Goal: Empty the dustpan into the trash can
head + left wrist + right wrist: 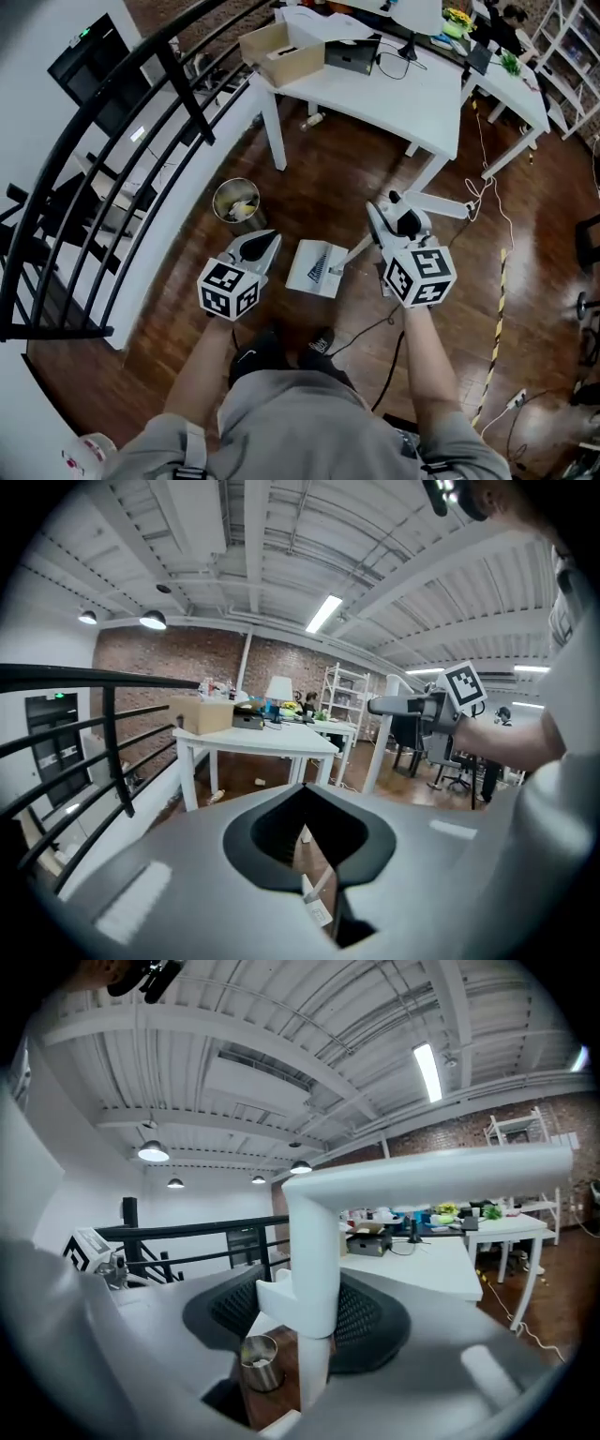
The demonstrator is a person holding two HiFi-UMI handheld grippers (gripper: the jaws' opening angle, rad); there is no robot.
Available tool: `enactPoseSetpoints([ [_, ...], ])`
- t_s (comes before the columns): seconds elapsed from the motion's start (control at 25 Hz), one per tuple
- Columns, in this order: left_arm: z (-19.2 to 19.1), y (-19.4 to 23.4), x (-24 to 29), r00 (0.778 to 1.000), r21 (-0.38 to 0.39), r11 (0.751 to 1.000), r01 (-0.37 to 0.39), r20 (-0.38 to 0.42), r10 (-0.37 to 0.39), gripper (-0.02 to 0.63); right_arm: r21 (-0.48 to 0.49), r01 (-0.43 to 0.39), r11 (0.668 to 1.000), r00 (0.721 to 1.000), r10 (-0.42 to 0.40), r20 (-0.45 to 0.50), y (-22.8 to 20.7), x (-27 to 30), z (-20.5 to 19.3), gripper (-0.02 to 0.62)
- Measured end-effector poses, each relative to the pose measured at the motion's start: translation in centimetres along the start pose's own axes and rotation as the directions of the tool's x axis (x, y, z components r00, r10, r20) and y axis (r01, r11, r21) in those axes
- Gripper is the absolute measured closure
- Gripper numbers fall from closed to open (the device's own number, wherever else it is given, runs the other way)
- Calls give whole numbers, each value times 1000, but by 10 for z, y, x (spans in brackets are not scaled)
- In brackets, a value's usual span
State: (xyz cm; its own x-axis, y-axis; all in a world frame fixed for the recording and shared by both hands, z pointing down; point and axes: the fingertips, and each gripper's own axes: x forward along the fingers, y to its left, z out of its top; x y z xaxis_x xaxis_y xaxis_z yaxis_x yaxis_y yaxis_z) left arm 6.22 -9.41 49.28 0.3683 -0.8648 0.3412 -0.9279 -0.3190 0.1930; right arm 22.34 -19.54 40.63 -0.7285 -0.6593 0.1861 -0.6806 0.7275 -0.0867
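Observation:
A white long-handled dustpan hangs above the wooden floor, its pan (317,267) between my two grippers and its handle (441,204) running right. My right gripper (398,223) is shut on the handle's upright post (314,1297), which stands between the black pads. A small metal trash can (236,202) with some rubbish in it stands on the floor to the left of the pan, and shows low between the jaws (258,1363). My left gripper (258,248) hovers right of the can, shut with nothing in it, its tips (305,789) meeting.
A white table (375,94) with a cardboard box (281,52) stands beyond the can. A black railing (122,122) runs along the left. Cables and a yellow-black strip (497,309) lie on the floor at right. The person's shoes (319,342) are below the pan.

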Motion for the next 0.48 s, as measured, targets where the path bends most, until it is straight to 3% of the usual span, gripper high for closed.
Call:
enactPoseSetpoints([
  [0.2,20,56,-42,993,-13,995,-98,60,99,600,-29,-99,995,993,101,56,49,48,54,399],
  [0.48,53,152,-85,979,-32,989,-144,143,147,600,-73,-139,988,980,148,133,113,126,128,399],
])
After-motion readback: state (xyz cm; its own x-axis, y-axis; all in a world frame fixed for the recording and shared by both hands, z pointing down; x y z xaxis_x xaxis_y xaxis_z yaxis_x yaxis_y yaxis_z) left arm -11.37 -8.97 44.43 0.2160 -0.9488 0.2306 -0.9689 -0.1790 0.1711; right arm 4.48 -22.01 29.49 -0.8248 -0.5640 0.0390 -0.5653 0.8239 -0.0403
